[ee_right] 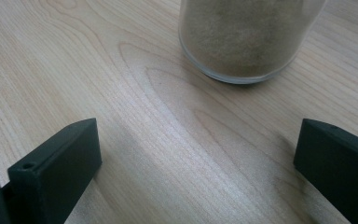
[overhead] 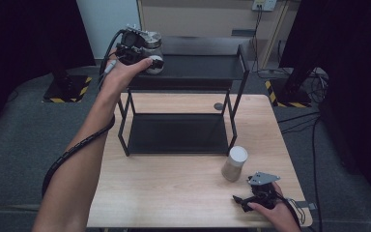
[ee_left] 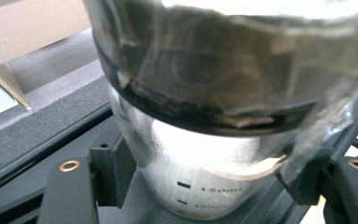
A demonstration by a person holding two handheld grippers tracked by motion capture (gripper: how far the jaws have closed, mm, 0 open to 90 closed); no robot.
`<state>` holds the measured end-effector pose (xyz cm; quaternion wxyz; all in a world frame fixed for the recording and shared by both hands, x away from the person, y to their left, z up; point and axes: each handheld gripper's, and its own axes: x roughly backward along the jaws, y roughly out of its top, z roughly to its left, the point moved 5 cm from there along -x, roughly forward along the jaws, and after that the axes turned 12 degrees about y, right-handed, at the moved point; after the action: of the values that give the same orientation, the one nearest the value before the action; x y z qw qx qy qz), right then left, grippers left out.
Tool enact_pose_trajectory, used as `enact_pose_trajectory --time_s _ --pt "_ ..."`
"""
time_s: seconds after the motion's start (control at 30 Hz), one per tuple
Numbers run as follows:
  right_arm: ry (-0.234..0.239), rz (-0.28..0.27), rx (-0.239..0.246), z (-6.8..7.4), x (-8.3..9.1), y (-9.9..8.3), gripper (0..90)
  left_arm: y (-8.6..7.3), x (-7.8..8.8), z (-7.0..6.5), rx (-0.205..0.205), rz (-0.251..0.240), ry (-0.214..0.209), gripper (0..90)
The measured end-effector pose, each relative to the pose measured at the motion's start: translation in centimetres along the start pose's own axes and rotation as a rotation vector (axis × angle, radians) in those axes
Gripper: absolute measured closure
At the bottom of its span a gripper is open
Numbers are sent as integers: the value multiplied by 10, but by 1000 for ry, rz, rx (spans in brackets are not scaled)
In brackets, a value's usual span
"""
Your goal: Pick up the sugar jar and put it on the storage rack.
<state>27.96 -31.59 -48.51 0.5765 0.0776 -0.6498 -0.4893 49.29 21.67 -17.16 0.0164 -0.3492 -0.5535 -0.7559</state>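
The wooden table carries a black two-tier rack at its far middle. The rack's top shelf holds the work piece at its far left corner: a glass beaker with printed volume marks, its mouth wrapped in crinkled film over a dark band.

The left gripper has its jaws clamped on the beaker, pads bearing on the clear wall just under the dark band. The base appears to sit on or just above the shelf; which one cannot be told.

Handling, as judged: glass is stiff, smooth and breakable. A white filling adds some weight. Grip below the band, on the straight wall; the film cover is soft and offers no hold. Keep the beaker upright and set it down gently.

The right gripper rests low at the near right of the table, jaws standing wide with nothing between them. Just beyond it stands a glass jar of sandy powder, apart from both jaws.

Obstructions: the rack's uprights and shelf edges border any path off the top shelf. A small dark disc lies on the table behind the rack's lower shelf.
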Motion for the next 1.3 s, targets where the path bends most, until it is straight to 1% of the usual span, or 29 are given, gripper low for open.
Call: enact_pose_trajectory --time_s 0.13,0.17,0.2,0.23,0.37,0.4,0.43,0.47,0.57,0.6,0.67,0.77,0.83,0.9,0.97,1.07,1.1,1.17,1.3 --pt "0 0 0 0 0 0 10 -4 0 -1 4 -19 3 296" --pt "0 0 0 0 0 0 10 -5 -1 -1 10 -24 0 268" --pt "0 0 0 0 0 0 10 -8 -1 -2 19 -36 7 213" --pt "0 0 0 0 0 0 10 -9 1 -3 19 -41 13 172" --pt "0 0 0 0 0 0 10 -14 9 -10 8 -61 44 107" --pt "0 0 0 0 0 0 10 -16 13 -12 12 -74 45 101" --pt "0 0 0 0 0 0 10 -18 16 -15 14 -81 54 99" --pt "0 0 0 0 0 0 10 -21 20 -19 12 -94 73 92" --pt "0 0 0 0 0 0 10 -25 28 -25 18 -112 97 79" --pt "0 0 0 0 0 0 10 -26 31 -28 17 -111 114 79" --pt "0 0 0 0 0 0 10 -29 35 -31 19 -115 134 78" --pt "-1 0 0 0 0 0 10 -34 41 -36 -2 -118 151 80" --pt "-1 0 0 0 0 0 10 -39 44 -38 -2 -129 144 83" --pt "-1 -1 0 0 0 0 10 -45 48 -41 -11 -141 133 84" --pt "-1 -1 0 0 0 0 10 -49 51 -44 -32 -147 127 84" --pt "-3 -2 -2 1 0 0 10 -57 56 -49 -67 -161 102 82" --pt "-3 -2 -2 1 0 0 10 -59 57 -49 -85 -161 95 81" --pt "-4 -2 -3 1 0 0 10 -63 57 -49 -95 -168 74 81" --pt "-7 -2 -5 1 0 0 10 -71 58 -46 -121 -188 51 81"
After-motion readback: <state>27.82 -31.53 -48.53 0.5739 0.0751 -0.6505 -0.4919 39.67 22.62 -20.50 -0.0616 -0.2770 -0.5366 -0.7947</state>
